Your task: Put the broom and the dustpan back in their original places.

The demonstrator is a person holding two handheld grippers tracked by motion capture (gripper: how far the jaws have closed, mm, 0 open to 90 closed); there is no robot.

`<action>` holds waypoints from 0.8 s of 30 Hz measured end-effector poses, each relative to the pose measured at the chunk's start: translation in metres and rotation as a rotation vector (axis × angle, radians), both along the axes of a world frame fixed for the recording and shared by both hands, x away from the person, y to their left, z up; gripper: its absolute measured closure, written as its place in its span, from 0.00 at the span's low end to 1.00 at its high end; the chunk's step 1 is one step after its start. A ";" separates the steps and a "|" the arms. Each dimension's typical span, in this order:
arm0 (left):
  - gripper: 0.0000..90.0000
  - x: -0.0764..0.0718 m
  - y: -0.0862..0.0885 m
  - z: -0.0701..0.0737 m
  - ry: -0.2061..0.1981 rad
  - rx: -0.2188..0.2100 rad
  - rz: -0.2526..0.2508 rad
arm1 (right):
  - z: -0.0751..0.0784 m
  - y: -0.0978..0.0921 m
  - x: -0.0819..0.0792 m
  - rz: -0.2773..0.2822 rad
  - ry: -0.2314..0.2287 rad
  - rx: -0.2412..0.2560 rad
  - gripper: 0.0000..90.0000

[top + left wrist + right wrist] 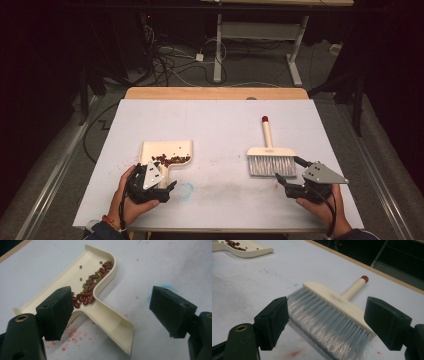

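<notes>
A cream dustpan (167, 151) (100, 307) lies on the white table left of centre, with red beans (88, 293) and small green ones heaped along its back wall. My left gripper (161, 189) (117, 315) is open just behind the pan's handle, its jaws spread to either side of the handle without touching. A cream hand brush (270, 155) (332, 315) with grey bristles and a red-tipped handle lies flat at the right. My right gripper (286, 179) (332, 325) is open close to the bristle end, holding nothing.
The white table cover (220, 125) has faint red and blue stains near the front (186, 189). A wooden edge (215, 93) runs along the far side. Beyond it are table legs and cables (200, 60) on the floor.
</notes>
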State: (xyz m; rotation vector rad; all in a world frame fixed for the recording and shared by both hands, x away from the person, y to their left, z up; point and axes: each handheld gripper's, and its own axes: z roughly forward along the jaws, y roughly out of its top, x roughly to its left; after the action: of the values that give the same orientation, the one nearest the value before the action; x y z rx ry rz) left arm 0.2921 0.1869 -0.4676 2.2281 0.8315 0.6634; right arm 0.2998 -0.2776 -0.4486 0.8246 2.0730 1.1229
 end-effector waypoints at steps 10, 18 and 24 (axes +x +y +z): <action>0.21 -0.002 0.003 0.001 -0.024 0.015 -0.017 | -0.014 -0.007 -0.001 -0.016 0.053 -0.009 0.22; 0.21 -0.003 0.001 0.001 -0.030 0.025 -0.019 | -0.016 -0.006 0.000 -0.001 0.058 -0.013 0.22; 0.21 -0.005 0.001 0.000 -0.028 0.037 -0.028 | -0.012 -0.004 -0.001 0.007 0.039 -0.014 0.22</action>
State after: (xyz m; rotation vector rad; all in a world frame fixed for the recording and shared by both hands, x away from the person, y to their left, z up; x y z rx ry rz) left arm 0.2871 0.1878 -0.4676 2.2543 0.7789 0.7011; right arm 0.2984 -0.2815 -0.4606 0.8386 2.1147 1.1035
